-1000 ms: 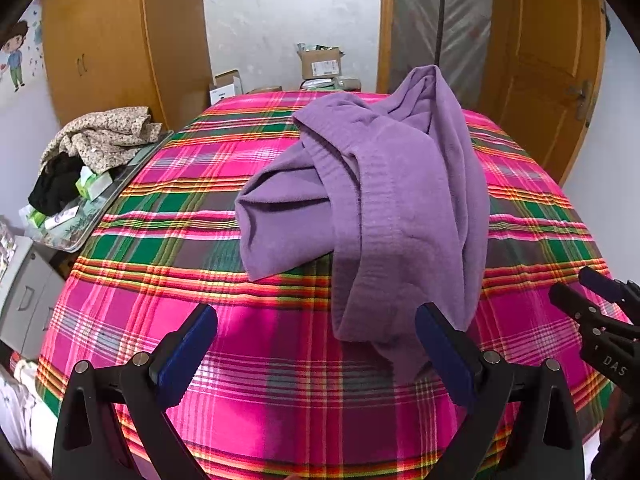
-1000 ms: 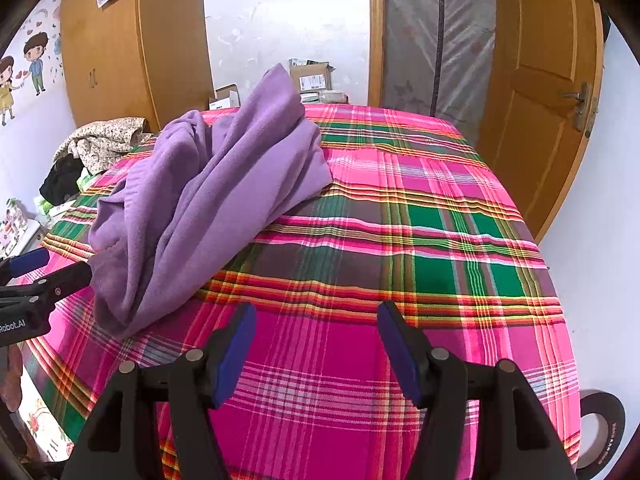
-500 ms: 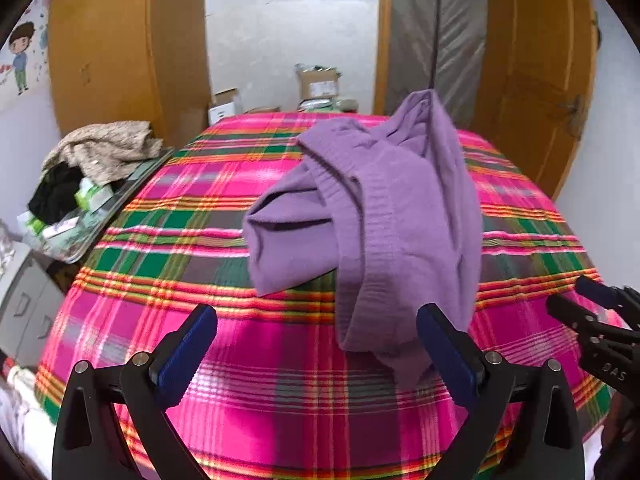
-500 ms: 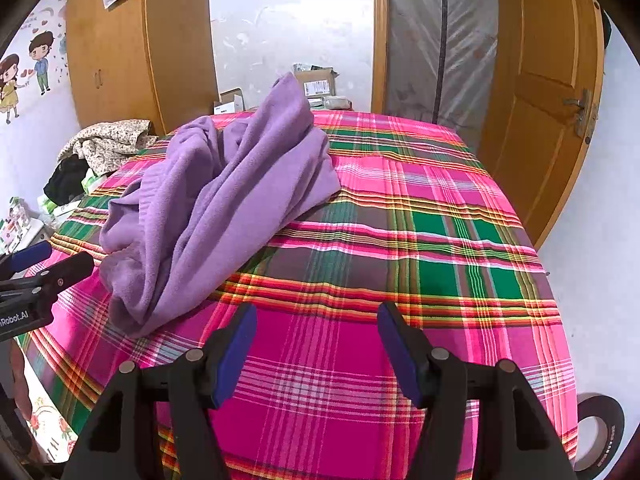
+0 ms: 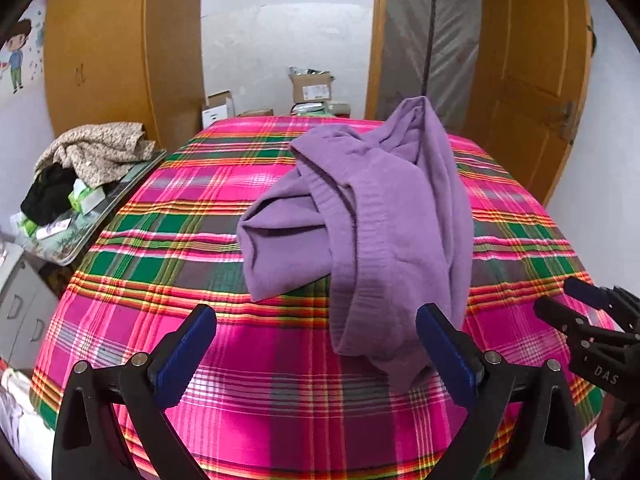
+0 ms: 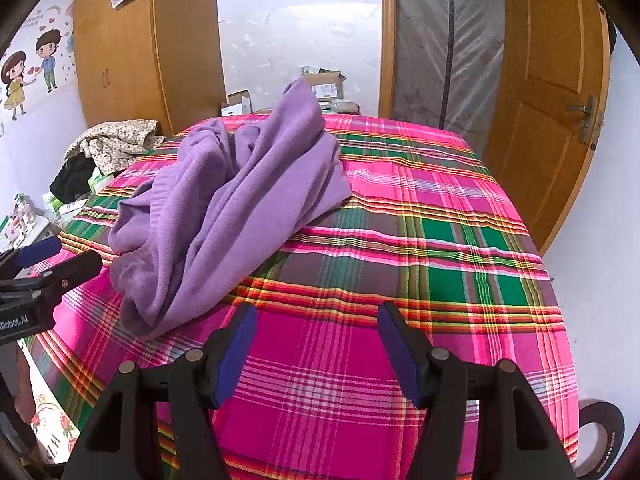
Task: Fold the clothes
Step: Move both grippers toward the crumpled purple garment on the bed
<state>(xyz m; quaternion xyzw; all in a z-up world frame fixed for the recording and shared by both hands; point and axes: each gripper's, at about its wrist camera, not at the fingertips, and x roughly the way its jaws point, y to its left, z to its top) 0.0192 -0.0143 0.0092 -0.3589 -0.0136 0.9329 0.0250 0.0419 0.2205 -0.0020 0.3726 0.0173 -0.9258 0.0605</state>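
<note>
Left to right, we see the left gripper (image 5: 316,344) spread wide, holding nothing, near the purple sweater (image 5: 360,232) heaped mid-bed; its near hem seems just clear. Bare plaid bedspread (image 6: 440,248) runs right; right gripper (image 6: 314,344) spread too.

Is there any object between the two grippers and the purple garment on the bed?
Nothing visible. Only bare plaid bedspread lies between the open right gripper and the purple sweater. The open left gripper is already at its near edge. The clutter sits off the bed.
</note>
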